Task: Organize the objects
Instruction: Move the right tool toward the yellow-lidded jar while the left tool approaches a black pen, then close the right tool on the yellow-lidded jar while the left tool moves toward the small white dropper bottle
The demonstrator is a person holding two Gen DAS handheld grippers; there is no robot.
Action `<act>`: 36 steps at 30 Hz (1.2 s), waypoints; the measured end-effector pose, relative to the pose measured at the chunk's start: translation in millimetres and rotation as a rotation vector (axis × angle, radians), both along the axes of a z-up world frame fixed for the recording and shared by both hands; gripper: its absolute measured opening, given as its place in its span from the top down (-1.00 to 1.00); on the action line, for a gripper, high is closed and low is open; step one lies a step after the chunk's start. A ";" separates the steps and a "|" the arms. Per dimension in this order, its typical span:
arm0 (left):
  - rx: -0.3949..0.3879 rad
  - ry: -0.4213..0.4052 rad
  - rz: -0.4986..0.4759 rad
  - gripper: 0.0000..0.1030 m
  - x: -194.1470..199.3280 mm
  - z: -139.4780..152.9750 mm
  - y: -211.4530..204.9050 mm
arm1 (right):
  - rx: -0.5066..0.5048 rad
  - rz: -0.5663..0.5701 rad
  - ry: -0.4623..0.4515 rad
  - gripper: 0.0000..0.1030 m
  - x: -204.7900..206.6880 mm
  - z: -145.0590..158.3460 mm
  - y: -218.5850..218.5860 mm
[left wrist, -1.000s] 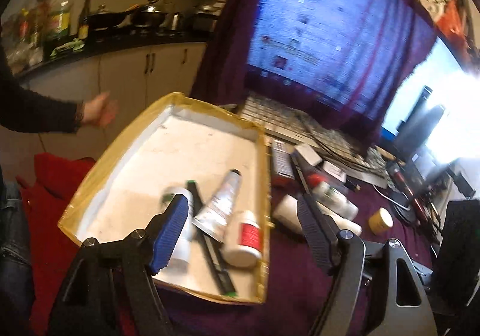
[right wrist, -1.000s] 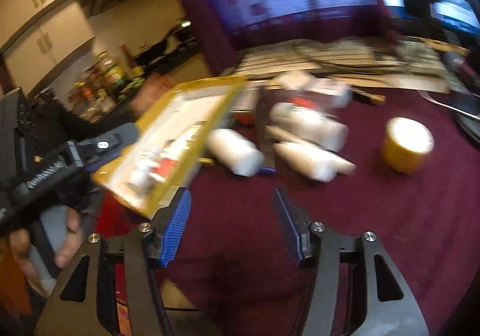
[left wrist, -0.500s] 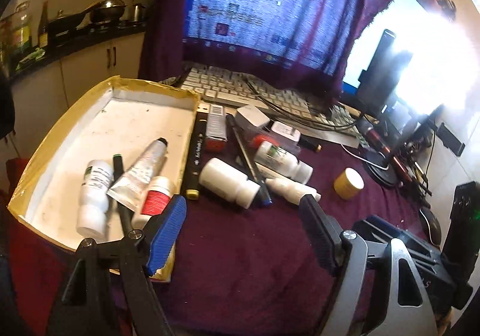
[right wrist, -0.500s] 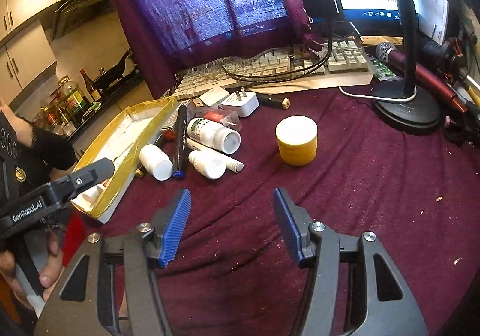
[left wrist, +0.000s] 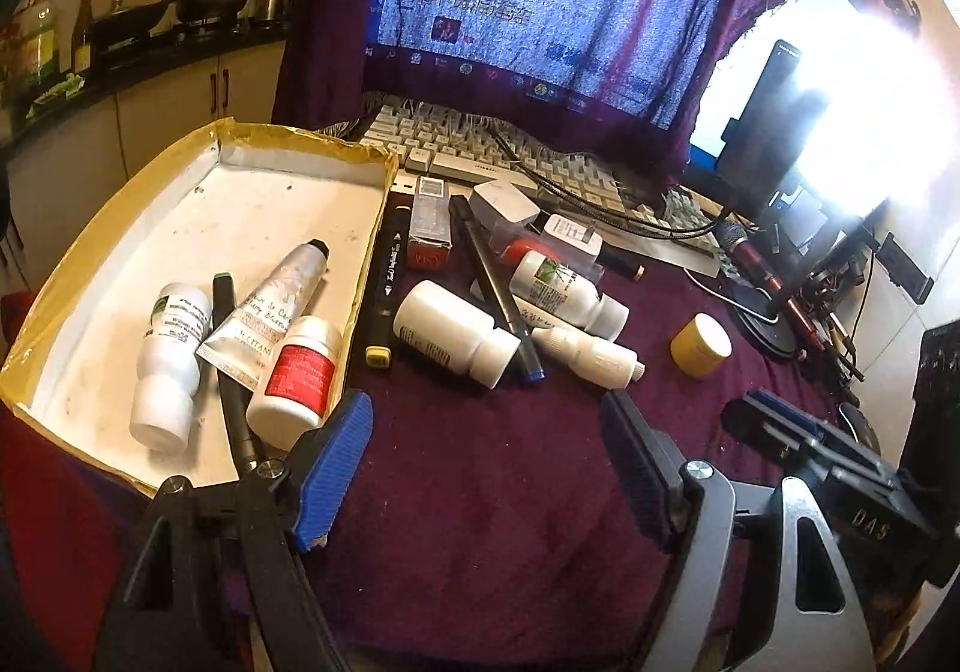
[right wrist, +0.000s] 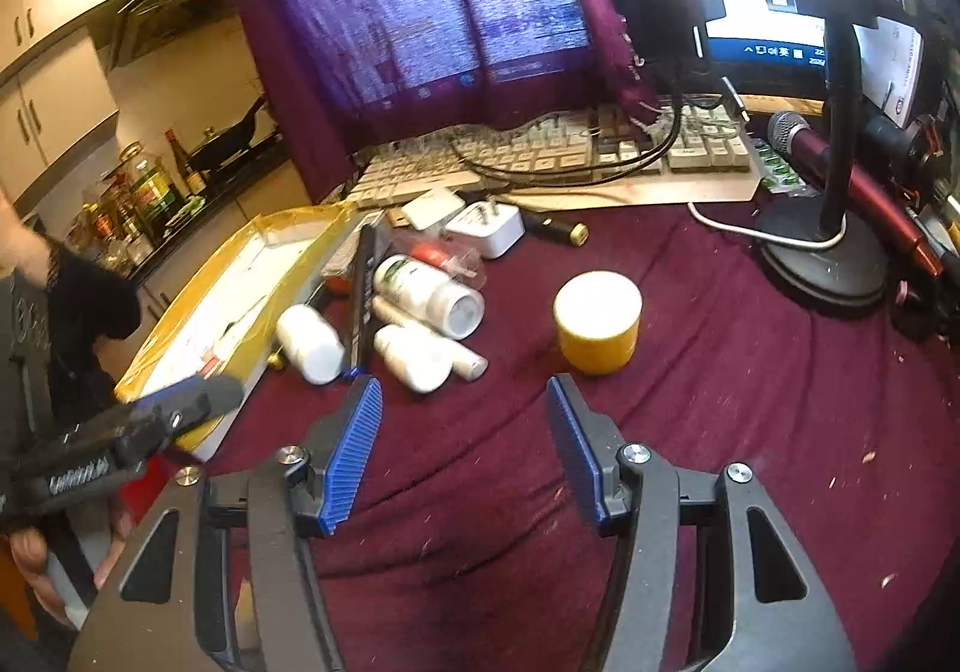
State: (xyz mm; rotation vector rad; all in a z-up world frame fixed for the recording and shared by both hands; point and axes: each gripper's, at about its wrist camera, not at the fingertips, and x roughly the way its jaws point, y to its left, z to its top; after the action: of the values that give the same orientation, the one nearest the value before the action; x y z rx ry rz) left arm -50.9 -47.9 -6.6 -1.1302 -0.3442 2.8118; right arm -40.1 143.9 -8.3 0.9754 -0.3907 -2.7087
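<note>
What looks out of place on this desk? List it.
A jumble beside the yellow-edged tray: white plastic bottles lie on their sides across the maroon cloth, with a black pen slanted over them. The round yellow jar stands alone, apart. Maroon fabric is draped over the monitor.

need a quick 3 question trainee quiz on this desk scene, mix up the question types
1. True or false: the yellow jar stands inside the tray.
2. Which item lies in the tray? A) red-label bottle B) white charger C) microphone
3. Fill in: both the left gripper and the right gripper are ____ and hold nothing.

Key
1. False: it stands on the maroon cloth, apart from the tray.
2. A
3. open
</note>
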 end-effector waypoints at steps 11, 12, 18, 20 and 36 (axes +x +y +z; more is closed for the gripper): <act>0.018 -0.015 -0.009 -0.41 -4.3 -5.0 -1.2 | 0.040 -0.157 -0.137 -0.09 -54.4 -13.2 31.0; 0.025 -0.018 -0.010 -0.41 -5.9 -6.0 -0.5 | 0.037 -0.147 -0.146 -0.09 -59.3 -16.0 30.5; 0.054 -0.059 -0.049 -0.41 -19.1 -17.7 17.7 | -0.006 -0.132 -0.175 0.15 -71.1 -25.9 31.4; 0.065 -0.072 -0.060 -0.41 -24.3 -20.7 23.6 | -0.020 -0.127 -0.176 0.16 -71.7 -27.0 33.5; 0.095 -0.258 0.011 -0.16 -83.3 -35.3 82.3 | -0.164 -0.108 -0.172 0.15 -71.9 -33.0 47.3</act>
State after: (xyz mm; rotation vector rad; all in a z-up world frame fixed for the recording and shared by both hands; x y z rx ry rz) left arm -134.2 34.4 -41.9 -1.4750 -0.4992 2.6287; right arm -112.0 191.2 -41.3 1.1743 -0.7059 -2.6420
